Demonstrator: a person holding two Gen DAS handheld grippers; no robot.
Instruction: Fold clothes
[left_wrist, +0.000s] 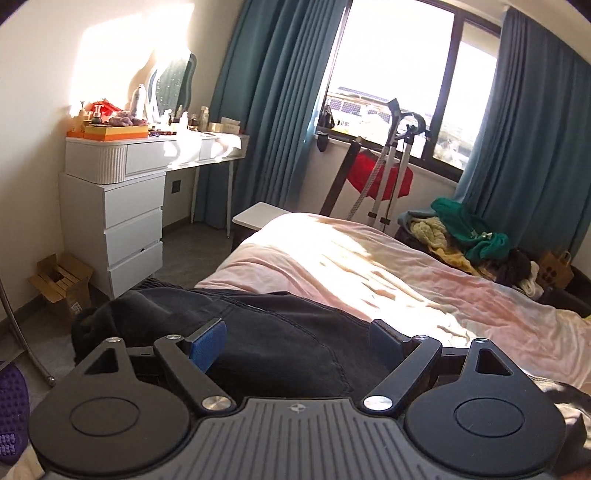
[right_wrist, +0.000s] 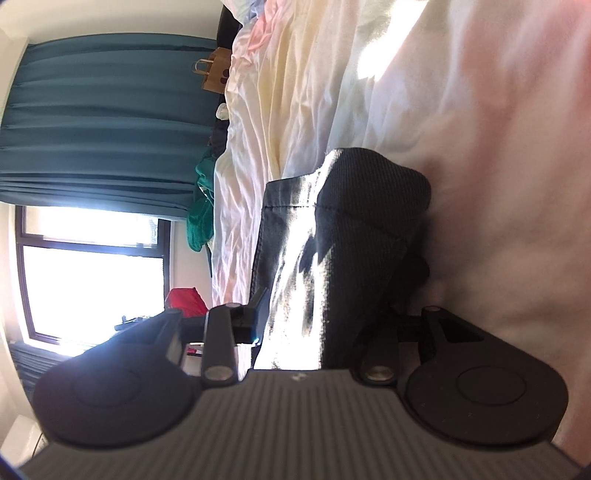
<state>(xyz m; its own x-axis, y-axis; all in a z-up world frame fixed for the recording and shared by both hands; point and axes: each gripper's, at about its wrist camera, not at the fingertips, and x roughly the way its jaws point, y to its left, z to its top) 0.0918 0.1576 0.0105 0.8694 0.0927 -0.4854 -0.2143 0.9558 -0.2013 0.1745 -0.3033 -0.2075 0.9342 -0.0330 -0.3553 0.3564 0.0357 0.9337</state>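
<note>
Dark ribbed garment (right_wrist: 369, 221) lies bunched on the pink-sheeted bed (left_wrist: 369, 266); left tongs (left_wrist: 295, 343) gape wide above it, empty; right tongs (right_wrist: 325, 321) half-open around its fabric; teal curtains (left_wrist: 273, 92) frame the window

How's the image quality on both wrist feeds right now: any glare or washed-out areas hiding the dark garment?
Left wrist view: sun blows out the window and a patch of the pink bedsheet; the dark garment sits in shade, its detail murky. Right wrist view: rolled sideways, with a glare streak washing out part of the garment; the window is pure white.
</note>
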